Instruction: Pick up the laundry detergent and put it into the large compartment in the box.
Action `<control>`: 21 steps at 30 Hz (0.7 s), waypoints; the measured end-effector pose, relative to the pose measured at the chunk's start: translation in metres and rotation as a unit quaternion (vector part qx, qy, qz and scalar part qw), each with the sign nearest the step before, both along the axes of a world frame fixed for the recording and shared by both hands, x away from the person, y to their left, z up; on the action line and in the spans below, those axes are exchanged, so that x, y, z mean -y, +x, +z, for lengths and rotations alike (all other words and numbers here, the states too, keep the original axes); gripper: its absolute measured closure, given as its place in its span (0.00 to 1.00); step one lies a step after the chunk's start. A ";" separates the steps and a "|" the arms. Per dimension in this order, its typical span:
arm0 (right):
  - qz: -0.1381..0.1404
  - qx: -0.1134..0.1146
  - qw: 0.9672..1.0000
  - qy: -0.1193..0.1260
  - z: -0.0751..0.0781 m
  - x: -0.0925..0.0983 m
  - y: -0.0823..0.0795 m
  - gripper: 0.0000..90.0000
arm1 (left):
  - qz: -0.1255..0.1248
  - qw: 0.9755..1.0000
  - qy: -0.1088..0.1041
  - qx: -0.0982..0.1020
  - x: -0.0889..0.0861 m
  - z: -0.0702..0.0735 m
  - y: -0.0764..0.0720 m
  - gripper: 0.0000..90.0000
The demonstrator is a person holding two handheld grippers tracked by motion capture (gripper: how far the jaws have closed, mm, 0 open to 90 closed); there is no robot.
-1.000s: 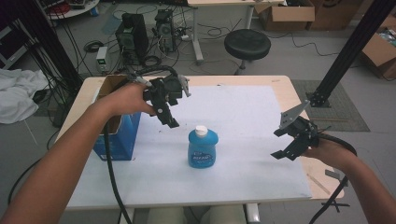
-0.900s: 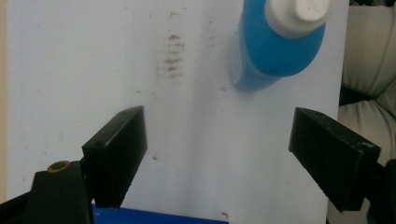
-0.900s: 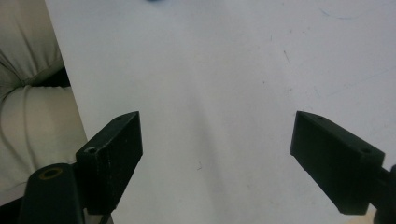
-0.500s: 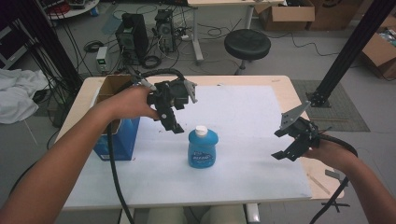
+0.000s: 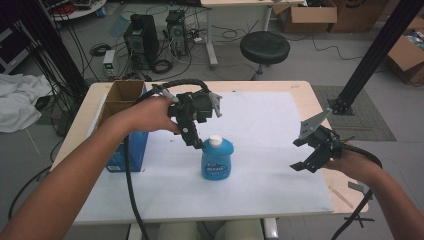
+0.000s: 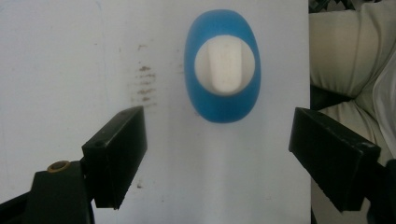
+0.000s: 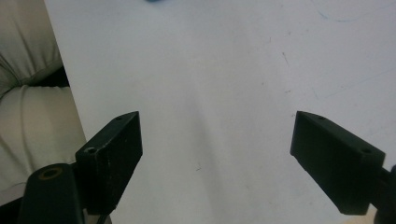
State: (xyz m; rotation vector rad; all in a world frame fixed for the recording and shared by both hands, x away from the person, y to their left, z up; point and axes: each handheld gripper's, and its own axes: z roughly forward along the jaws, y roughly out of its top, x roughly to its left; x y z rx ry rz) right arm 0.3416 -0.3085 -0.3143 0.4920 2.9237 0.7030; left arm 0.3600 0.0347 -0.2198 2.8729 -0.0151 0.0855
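Approach stage of a grasp. The left claw (image 5: pixel 196 142) is hovering directly above the blue bottle (image 5: pixel 217 160), which is standing upright near the middle of the white worktop (image 5: pixel 270 130); its jaws are spread wide and holding nothing, with the bottle's white cap (image 6: pixel 224 65) lying ahead of the gap in the left gripper view. The right claw (image 5: pixel 311 152) is waiting well apart, wide open and empty. The next move probably calls for centring the jaws over the cap, lowering, then closing.
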 end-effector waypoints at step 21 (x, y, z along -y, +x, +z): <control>0.001 0.000 1.000 0.003 -0.001 0.000 -0.001 0.18 | -0.015 1.000 0.015 -0.011 0.032 -0.024 -0.003 0.22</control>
